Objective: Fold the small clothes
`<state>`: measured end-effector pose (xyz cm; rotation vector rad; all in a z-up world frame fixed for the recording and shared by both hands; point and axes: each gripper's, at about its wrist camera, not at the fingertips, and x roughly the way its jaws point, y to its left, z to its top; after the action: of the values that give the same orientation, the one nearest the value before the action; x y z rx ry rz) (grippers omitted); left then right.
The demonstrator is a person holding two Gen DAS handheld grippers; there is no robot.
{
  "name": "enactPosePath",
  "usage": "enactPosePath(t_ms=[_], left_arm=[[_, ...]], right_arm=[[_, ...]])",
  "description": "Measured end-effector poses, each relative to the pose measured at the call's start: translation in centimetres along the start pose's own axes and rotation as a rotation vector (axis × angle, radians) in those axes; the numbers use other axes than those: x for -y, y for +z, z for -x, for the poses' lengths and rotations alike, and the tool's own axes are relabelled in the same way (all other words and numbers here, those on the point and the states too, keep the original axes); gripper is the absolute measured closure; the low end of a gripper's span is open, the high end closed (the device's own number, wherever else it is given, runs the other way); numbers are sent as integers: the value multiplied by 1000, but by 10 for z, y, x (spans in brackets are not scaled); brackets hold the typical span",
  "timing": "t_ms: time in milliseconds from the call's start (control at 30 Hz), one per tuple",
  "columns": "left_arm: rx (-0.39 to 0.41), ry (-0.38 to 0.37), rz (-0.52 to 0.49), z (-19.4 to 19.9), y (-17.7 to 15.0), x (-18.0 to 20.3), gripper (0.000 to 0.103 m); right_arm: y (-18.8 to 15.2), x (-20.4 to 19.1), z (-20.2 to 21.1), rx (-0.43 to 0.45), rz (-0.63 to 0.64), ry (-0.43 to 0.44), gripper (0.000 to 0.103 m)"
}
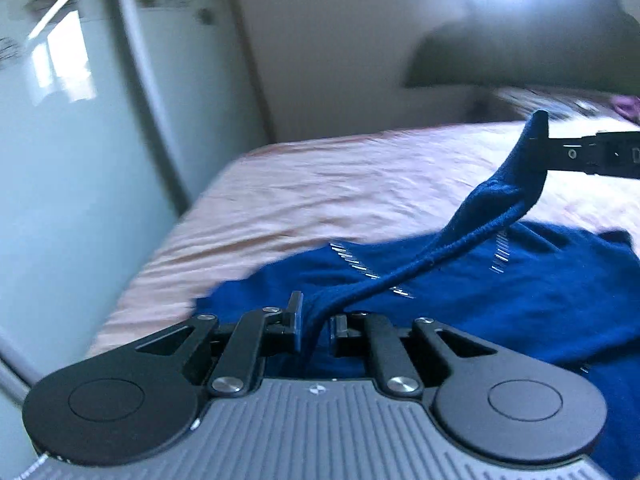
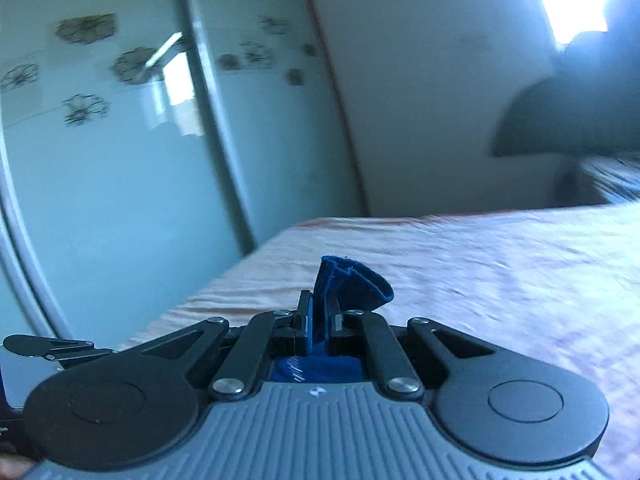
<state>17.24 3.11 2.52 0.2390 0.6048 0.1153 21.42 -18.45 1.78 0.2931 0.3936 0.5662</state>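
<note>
Currently, step: an edge of the blue garment [image 1: 520,292] is held lifted between both grippers, judged to be mid-fold.
Left gripper [image 1: 316,326]: pressed together on a ribbed hem or cuff of the garment, low over the cloth.
Right gripper [image 2: 319,322]: pinching a small tuft of the same blue fabric, which pokes out past the fingertips; seen in the left view as a black finger entering from the right, higher up.
Garment location: spread on the pink bedsheet [image 1: 320,184], mostly to the right of and beneath the left gripper.
Key relation: the taut strip runs up and to the right from the left gripper to the right gripper; its long axis is that diagonal, with the right end raised.
Nearer hand: both are attached; neither needs to reach.
Containers: none seen.
Background: pale wardrobe doors [image 2: 120,160] beside the bed; blurred.
</note>
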Motion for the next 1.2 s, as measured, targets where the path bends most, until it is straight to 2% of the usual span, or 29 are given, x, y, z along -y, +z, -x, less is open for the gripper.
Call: enactPosePath(t_ms=[200,267,400,433,467,533,633,767,867,1000,1200], left_arm=[[-41,-73,-131,-11,-21,54,87],[-53,-82,-150,-16,-27,61,87],[-77,-82,-175,-20,-34,66,79],[-85,-79,-183,-20,-36,66,67],[-89,-74,-186,-18,-37,65,63],[-76,-55,-191,-9,-37,64,43],[-39,-31,-206,3,-42,60,28],[-21,-7,-204,17,-48,46,24],[-40,16,-179,19,-54,27,22],[-76,85,-143,13,-66,-5,22],[-125,162,-100,-2,-77,-37,21]], right_arm=[[-29,49,24,-41,-86,-78,98],[-39,60,30,-50,-124,-83,98],[-56,74,38,-82,-147,-98,98],[-58,76,38,-93,-150,-101,98],[-62,77,39,-103,-155,-100,97],[-68,78,43,-110,-157,-109,97],[-75,83,51,-100,-159,-137,97],[-79,85,57,-86,-149,-173,97],[-82,84,60,-101,-125,-192,98],[-84,88,67,-82,-124,-218,98],[-60,84,50,-84,-39,-211,98]])
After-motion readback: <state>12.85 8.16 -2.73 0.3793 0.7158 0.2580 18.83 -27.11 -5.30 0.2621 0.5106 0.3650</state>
